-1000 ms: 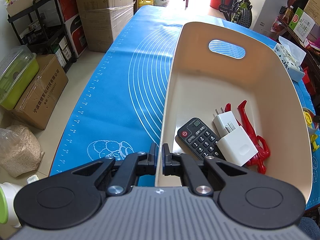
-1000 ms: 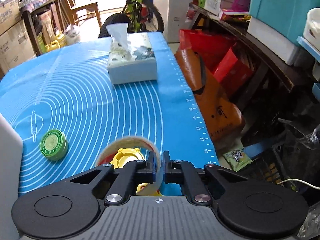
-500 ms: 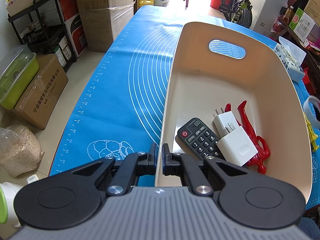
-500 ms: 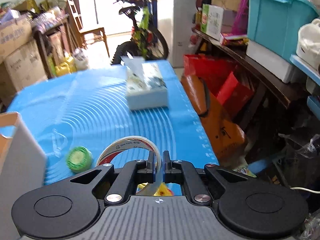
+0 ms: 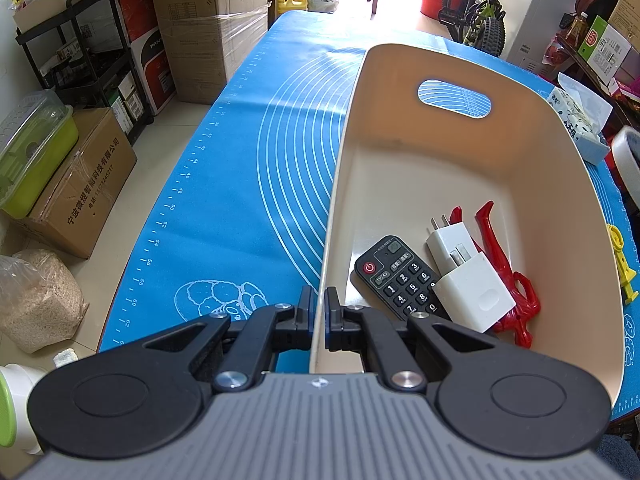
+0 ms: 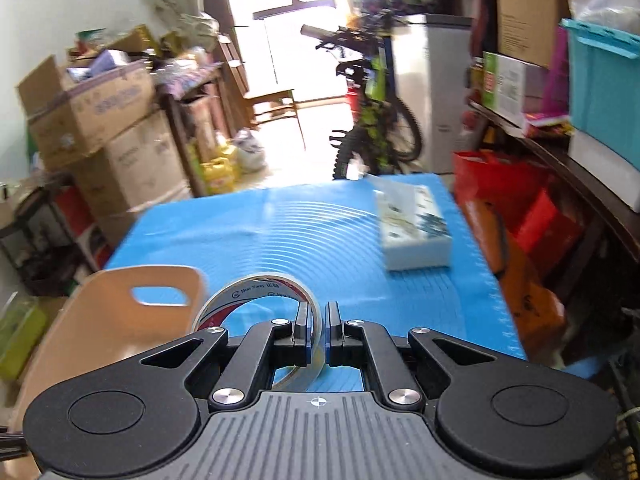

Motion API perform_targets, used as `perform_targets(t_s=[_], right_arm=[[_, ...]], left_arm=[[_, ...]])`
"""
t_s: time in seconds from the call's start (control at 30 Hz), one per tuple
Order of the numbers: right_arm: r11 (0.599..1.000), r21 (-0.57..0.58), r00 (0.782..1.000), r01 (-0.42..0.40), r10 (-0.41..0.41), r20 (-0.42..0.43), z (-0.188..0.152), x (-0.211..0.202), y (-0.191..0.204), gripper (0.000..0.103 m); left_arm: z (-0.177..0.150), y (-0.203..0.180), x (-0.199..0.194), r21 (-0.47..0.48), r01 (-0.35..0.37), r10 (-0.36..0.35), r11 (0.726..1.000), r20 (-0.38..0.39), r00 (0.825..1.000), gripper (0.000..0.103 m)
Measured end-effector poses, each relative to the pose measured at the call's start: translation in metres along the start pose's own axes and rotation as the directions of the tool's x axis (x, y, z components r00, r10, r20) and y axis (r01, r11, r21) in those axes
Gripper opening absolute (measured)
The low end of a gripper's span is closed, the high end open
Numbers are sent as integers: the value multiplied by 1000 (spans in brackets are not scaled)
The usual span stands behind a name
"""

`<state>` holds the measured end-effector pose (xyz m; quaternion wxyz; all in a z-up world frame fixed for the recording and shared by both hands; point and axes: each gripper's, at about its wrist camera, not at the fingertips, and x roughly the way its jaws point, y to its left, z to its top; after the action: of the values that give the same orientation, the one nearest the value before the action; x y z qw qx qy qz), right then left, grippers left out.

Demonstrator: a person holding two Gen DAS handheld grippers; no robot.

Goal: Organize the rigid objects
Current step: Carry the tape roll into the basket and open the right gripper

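— Worktop (image 5: 248, 184) first, far left to right: what lies where?

— Blue mat with white rings covers it. At the left, off the worktop, cardboard boxes (image 5: 80, 184) sit on the floor. Then bare mat, then the beige bin (image 5: 532, 184), which has an oval handle slot in its far wall.

— And the left hand-held gripper (image 5: 316, 314)?

— Its jaws are pressed together on the bin's near-left wall, one finger outside and one inside — a pinch on the rim.

— What is in the bin?

— At its near end, left to right: a black remote control (image 5: 394, 276), a white plug adapter (image 5: 468, 280) lying partly over the remote's right edge, and a red plastic piece (image 5: 504, 264) along the adapter's right side, against the right wall. Just outside the bin on the right, a yellow item (image 5: 620, 260) lies on the mat; its kind I cannot tell.

— Now the right side?

— The right hand-held gripper (image 6: 318, 332) pinches a roll of clear tape (image 6: 256, 292), with the ring's band between the pads and the ring standing on edge, off the mat. In its view the bin shows low at the left, the tape to the right of the handle slot. Farther right and farther off, a tissue box (image 6: 416, 232) rests on the mat near the right edge. That view is blurred.
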<state>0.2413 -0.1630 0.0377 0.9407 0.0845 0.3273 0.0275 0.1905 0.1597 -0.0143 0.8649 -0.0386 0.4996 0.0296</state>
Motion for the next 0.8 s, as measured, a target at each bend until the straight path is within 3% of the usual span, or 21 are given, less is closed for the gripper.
perform_targets(t_s=[0.27,0.43,0.63,0.8], right_arm=[[991,-42,992,-128,128,-6,3,0,50,17],[976,-105,982,-189,184,-51,-14,5,83,17],[953,-173,964,-249,227,-136,-40,17,119,17],[933,-249,956,-259,211,-203,-58,27,148,17]], left_arm=[[0,0,0,-2,4,-4,1000,1,1000,6],[-1,0,0,-2,4,-4,1000,2,1000,6],[-1,0,0,-2,4,-4,1000,2,1000,6],[-1,0,0,-2,3,-3,1000,2,1000,6]])
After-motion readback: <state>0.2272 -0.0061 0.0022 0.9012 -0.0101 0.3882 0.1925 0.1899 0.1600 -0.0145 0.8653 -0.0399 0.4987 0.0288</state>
